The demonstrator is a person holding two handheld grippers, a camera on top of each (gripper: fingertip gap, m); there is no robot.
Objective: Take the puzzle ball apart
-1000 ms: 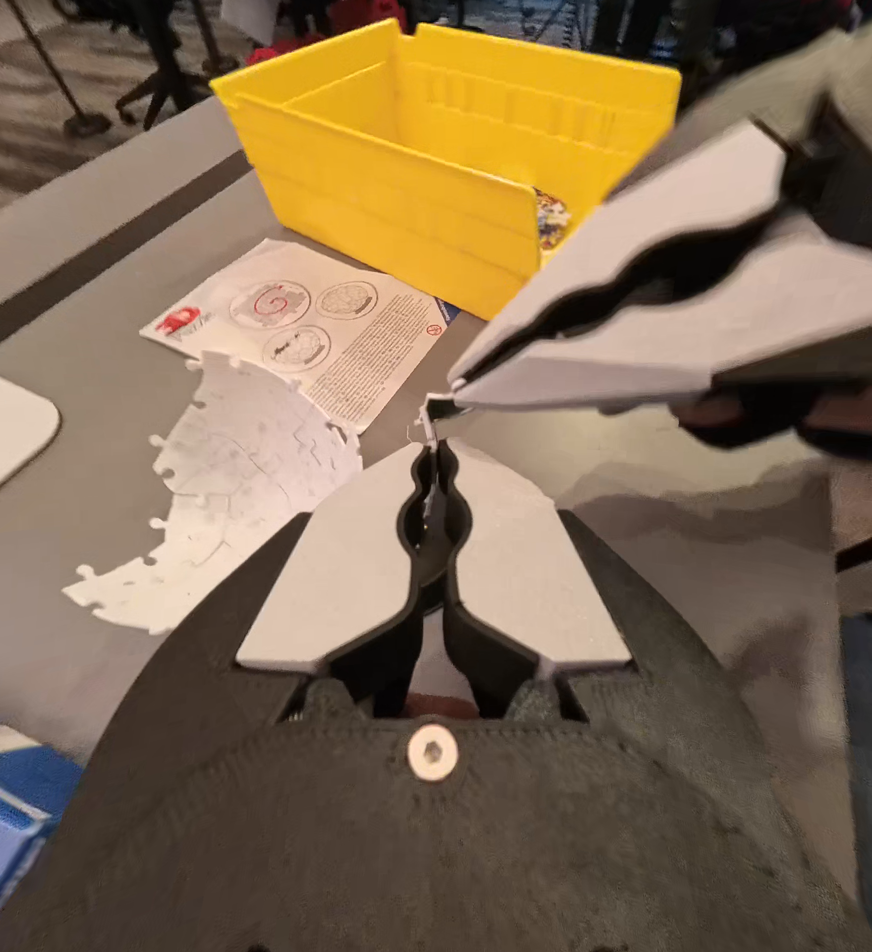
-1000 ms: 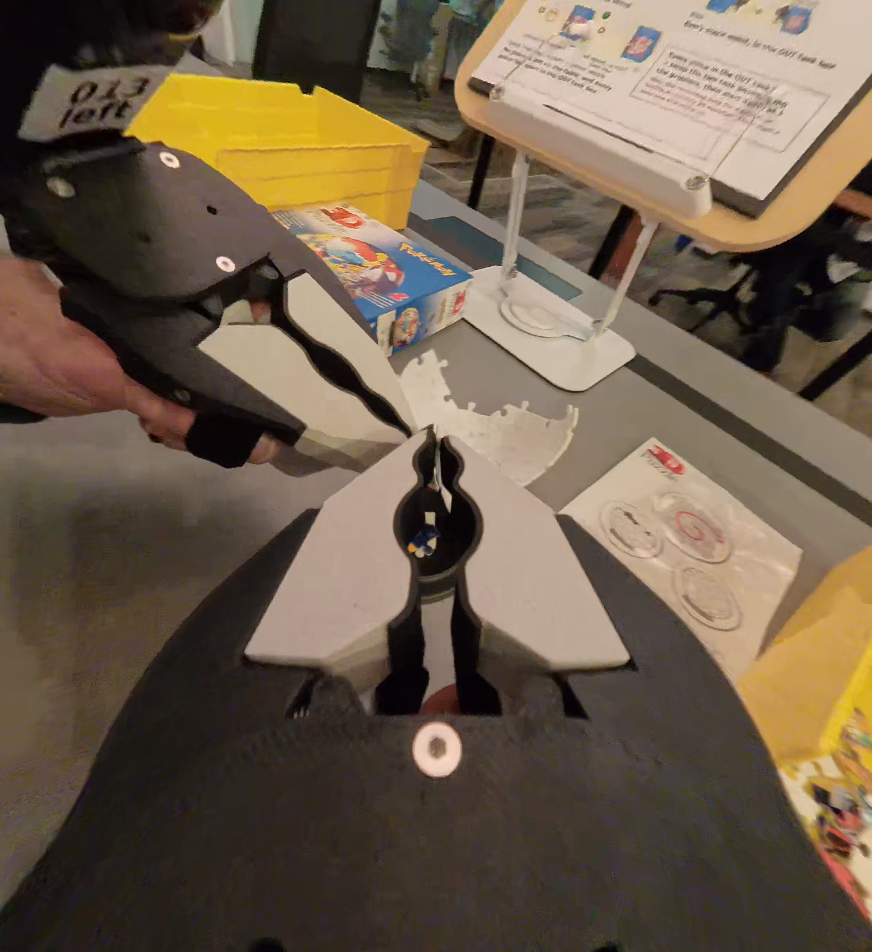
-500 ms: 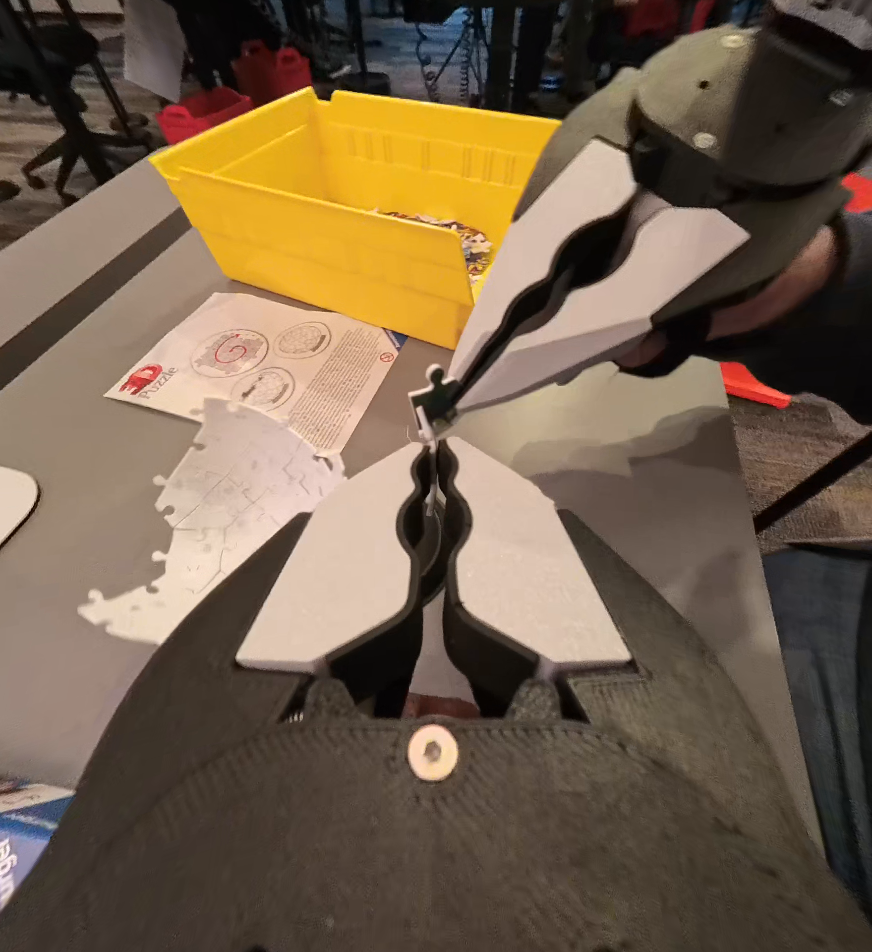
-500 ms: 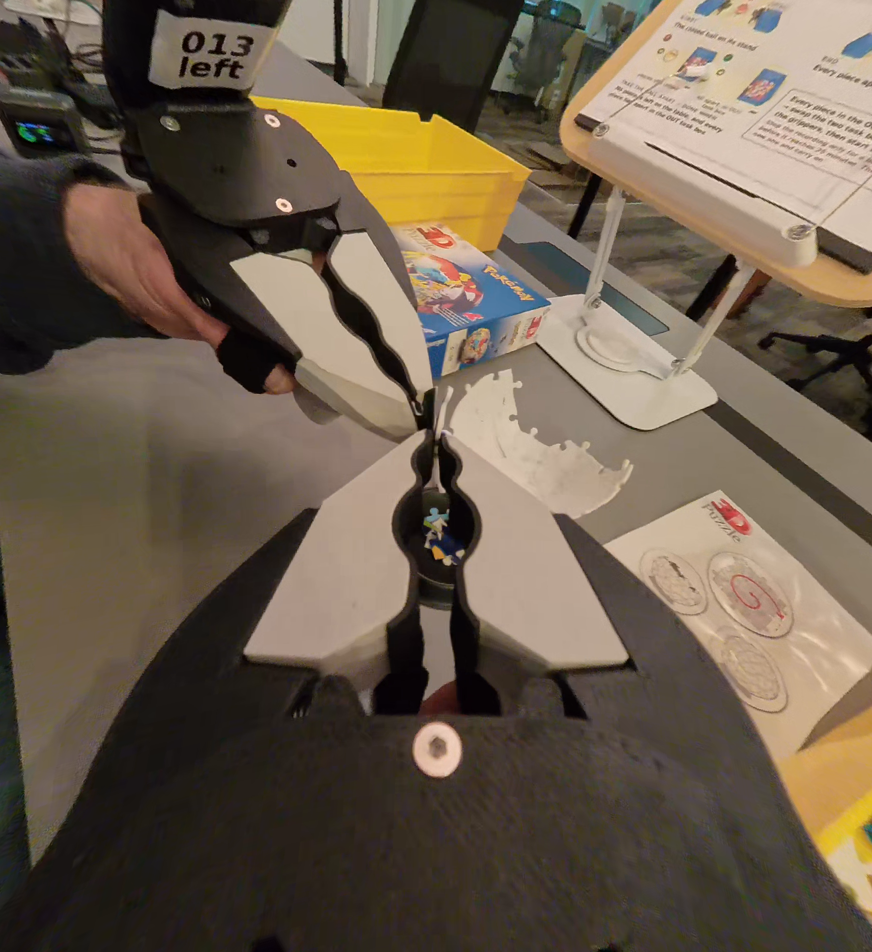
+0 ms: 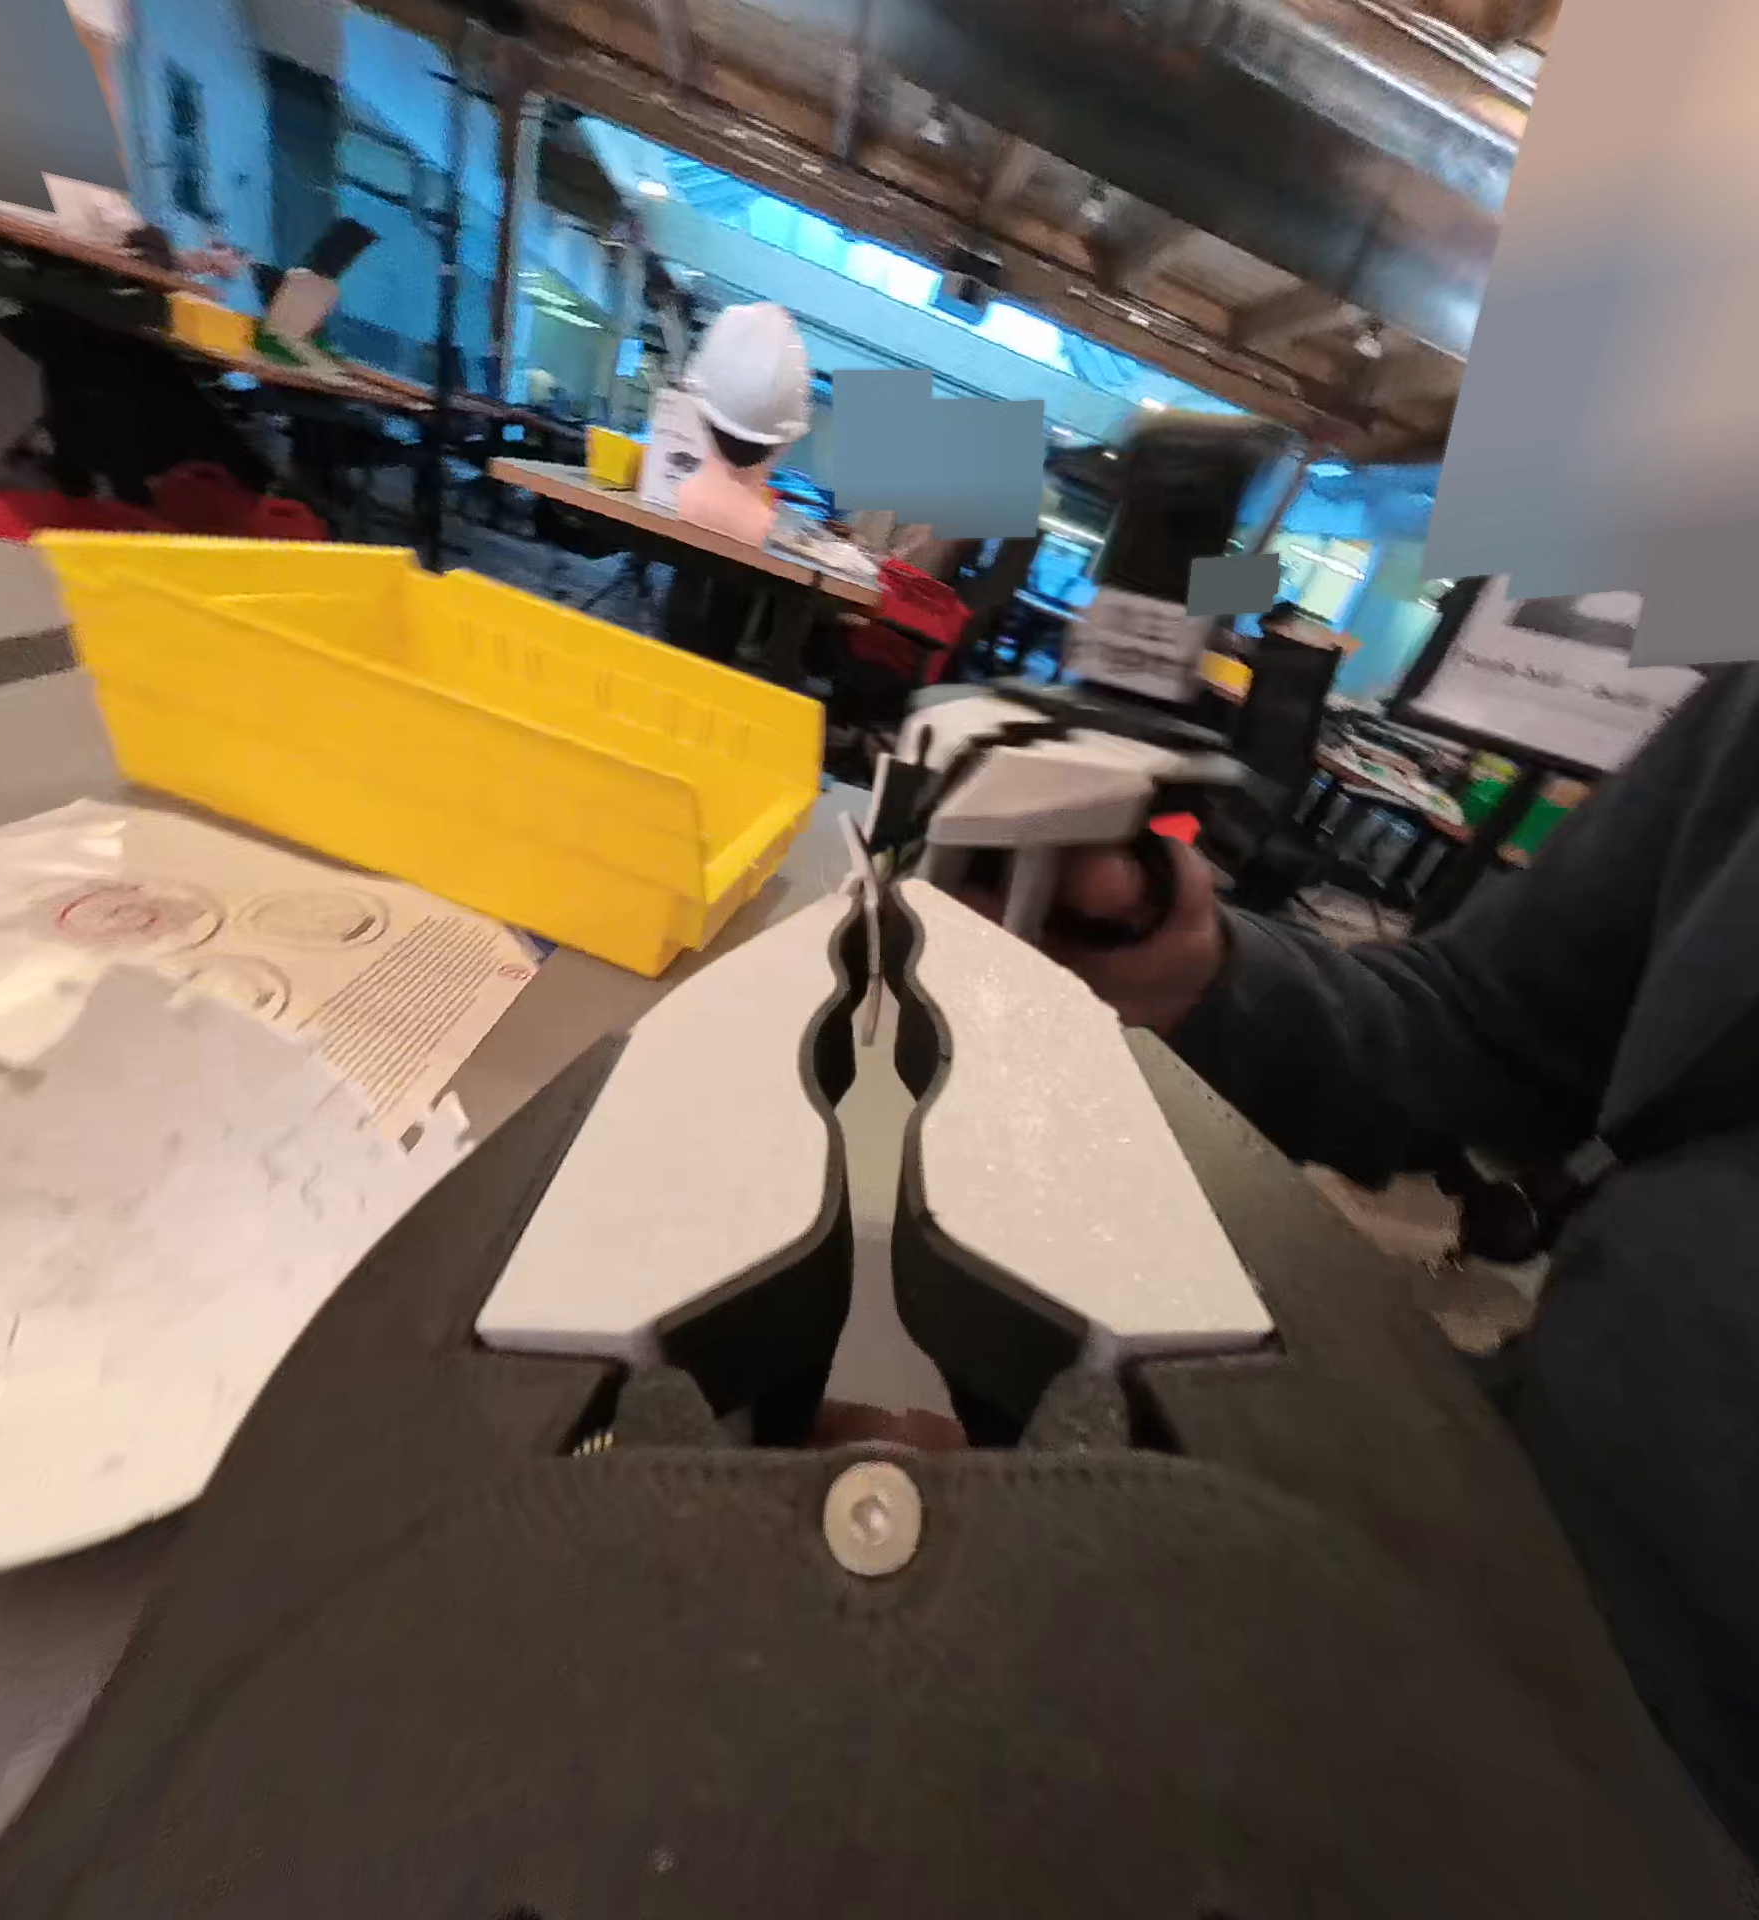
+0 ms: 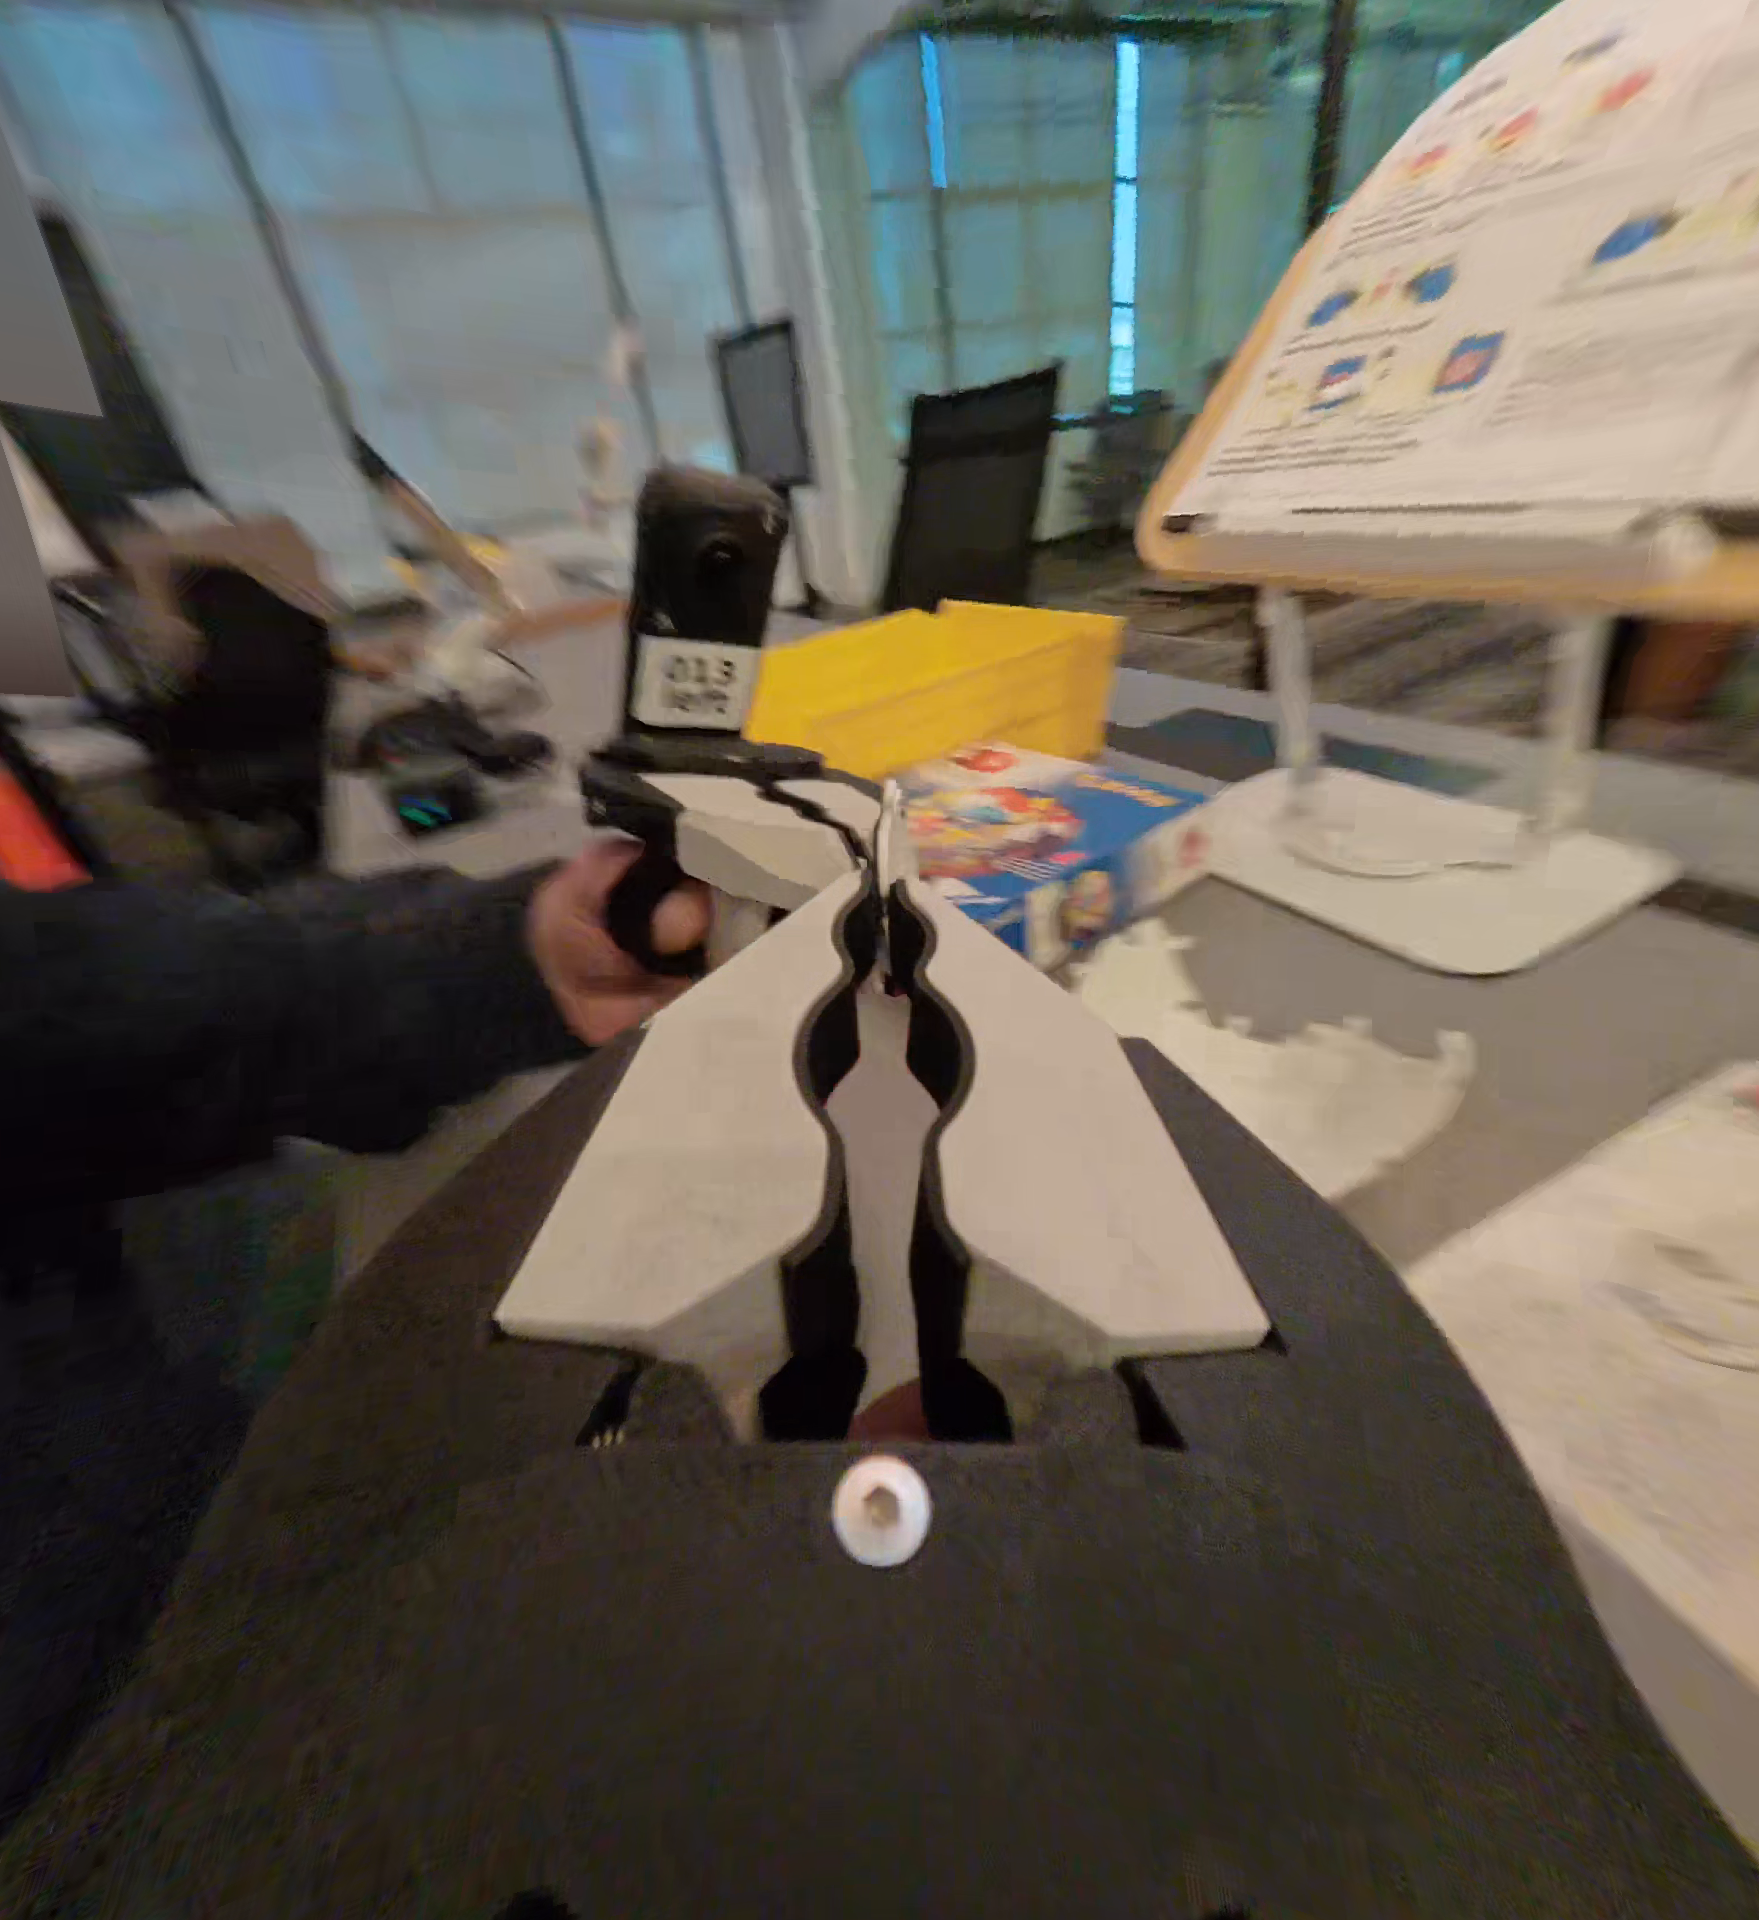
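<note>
My left tongs [image 5: 870,914] are closed on a thin white puzzle piece [image 5: 867,940], held edge-on between the tips. My right tongs [image 6: 880,894] pinch a second puzzle piece [image 6: 889,831] just beside the left pair, raised above the grey surface [image 6: 1581,1039]. A curved white shell section [image 6: 1301,1081] of the puzzle ball lies on the surface near an instruction sheet [image 5: 231,935], a yellow bin [image 5: 439,717] and a blue box [image 6: 1041,842].
</note>
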